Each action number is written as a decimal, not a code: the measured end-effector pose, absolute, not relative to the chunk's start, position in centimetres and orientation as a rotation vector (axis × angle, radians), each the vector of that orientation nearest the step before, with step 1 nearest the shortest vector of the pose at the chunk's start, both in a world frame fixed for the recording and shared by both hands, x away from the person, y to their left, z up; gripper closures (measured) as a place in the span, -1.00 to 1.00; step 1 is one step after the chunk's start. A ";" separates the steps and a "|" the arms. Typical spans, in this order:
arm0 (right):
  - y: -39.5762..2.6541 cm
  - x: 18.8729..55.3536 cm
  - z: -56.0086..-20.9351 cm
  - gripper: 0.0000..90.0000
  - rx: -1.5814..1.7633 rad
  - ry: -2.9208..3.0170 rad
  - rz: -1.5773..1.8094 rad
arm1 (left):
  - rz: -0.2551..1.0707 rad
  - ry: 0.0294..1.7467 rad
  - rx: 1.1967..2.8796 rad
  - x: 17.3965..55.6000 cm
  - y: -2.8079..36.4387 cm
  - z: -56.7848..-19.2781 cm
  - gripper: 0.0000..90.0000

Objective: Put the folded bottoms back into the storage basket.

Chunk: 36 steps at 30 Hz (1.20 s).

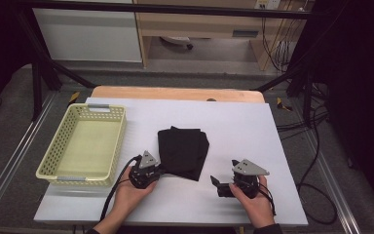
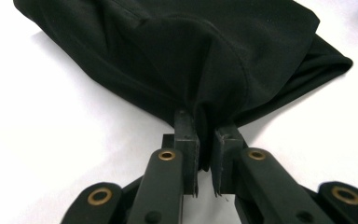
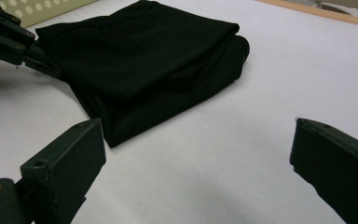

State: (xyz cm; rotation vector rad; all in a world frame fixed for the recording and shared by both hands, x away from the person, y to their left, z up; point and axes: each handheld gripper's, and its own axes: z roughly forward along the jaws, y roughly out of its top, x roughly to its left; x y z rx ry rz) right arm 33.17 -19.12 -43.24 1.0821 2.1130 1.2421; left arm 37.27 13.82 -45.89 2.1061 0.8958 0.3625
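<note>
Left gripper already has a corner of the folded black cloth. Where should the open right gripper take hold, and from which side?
Probably the near right corner of the folded black cloth, approached low from the person's side. In the right gripper view that corner points toward the right gripper with its layered edge exposed. The left gripper is shut on the near left corner, so a second hold there would keep the stack level, perhaps for the basket.

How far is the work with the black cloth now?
Done: the cloth lies folded on the table. In hand: the left tongs pinch its near edge; the right tongs wait open. Left, probably: moving it to the basket, which holds nothing.
</note>
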 end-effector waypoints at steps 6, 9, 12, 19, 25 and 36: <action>-18.1 32.7 -43.0 -0.91 1.082 2.128 1.260 | 0.307 0.911 2.138 35.4 15.2 -45.5 0.86; -17.1 32.2 -43.1 -0.90 1.053 2.161 1.250 | 0.282 0.913 2.154 34.4 15.9 -45.3 0.85; -15.8 31.3 -43.2 -0.90 1.027 2.190 1.242 | 0.267 0.903 2.179 32.9 16.6 -45.1 0.85; -12.8 29.4 -44.0 -0.89 0.947 2.289 1.216 | 0.254 0.912 2.188 29.6 18.0 -45.0 0.71; -10.4 29.0 -45.1 -0.89 0.905 2.378 1.155 | 0.287 0.948 2.149 28.2 18.4 -44.4 -0.03; -9.3 29.4 -46.3 -0.44 0.914 2.460 1.117 | 0.347 1.013 1.991 28.5 19.0 -43.1 -0.53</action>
